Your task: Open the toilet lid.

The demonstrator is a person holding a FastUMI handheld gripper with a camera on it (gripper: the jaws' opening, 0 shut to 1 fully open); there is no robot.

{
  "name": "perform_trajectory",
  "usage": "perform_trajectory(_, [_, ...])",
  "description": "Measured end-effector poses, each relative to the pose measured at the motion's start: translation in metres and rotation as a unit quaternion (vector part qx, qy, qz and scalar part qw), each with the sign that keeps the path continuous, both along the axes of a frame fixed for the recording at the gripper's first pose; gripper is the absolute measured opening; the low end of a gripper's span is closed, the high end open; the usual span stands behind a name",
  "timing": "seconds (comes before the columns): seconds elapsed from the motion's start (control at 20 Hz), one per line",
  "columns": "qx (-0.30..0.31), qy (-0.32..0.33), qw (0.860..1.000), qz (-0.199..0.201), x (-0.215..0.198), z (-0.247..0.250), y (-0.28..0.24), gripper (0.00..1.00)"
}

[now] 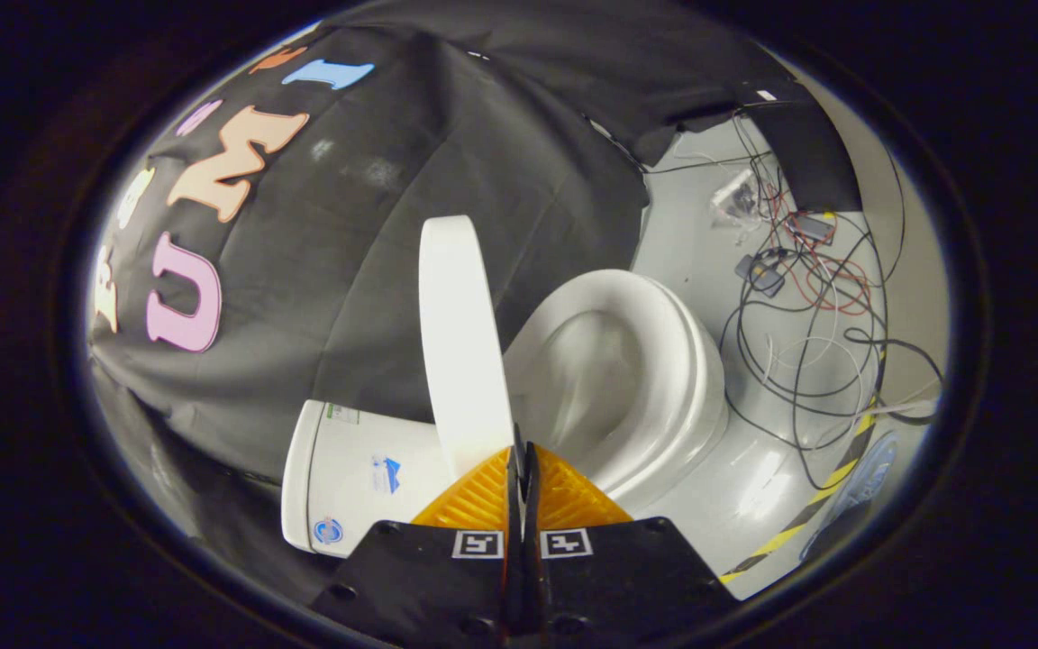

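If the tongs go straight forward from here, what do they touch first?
Most likely the raised toilet lid: its edge stands just ahead of the closed tongs. The bowl lies beside it; depth is hard to judge.

Cistern stickers: too small and blurred to read.
Gripper, jaws closed: two square coded markers, no words.
Floor stripe tape: no wording.
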State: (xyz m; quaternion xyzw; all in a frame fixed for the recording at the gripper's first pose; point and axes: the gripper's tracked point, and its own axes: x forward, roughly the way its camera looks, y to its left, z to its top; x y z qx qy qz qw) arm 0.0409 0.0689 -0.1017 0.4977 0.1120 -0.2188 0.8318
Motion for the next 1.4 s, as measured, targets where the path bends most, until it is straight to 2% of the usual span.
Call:
perform_trajectory(0.35, [-0.041, 0.007, 0.999, -0.004, 0.009, 0.028, 0.018, 0.01])
perform_trajectory(0.65, [-0.118, 0.042, 0.992, 0.004, 0.012, 0.048, 0.032, 0.01])
perform_trajectory(0.95, [-0.143, 0.038, 0.989, 0.003, 0.021, 0.067, 0.048, 0.01])
perform_trajectory(1.1, [-0.175, 0.056, 0.983, 0.009, 0.023, 0.073, 0.053, 0.01])
perform_trajectory(1.2, [-0.214, 0.082, 0.973, 0.019, 0.024, 0.078, 0.060, 0.01])
perform_trajectory(1.4, [-0.252, 0.090, 0.963, 0.024, 0.034, 0.095, 0.077, 0.01])
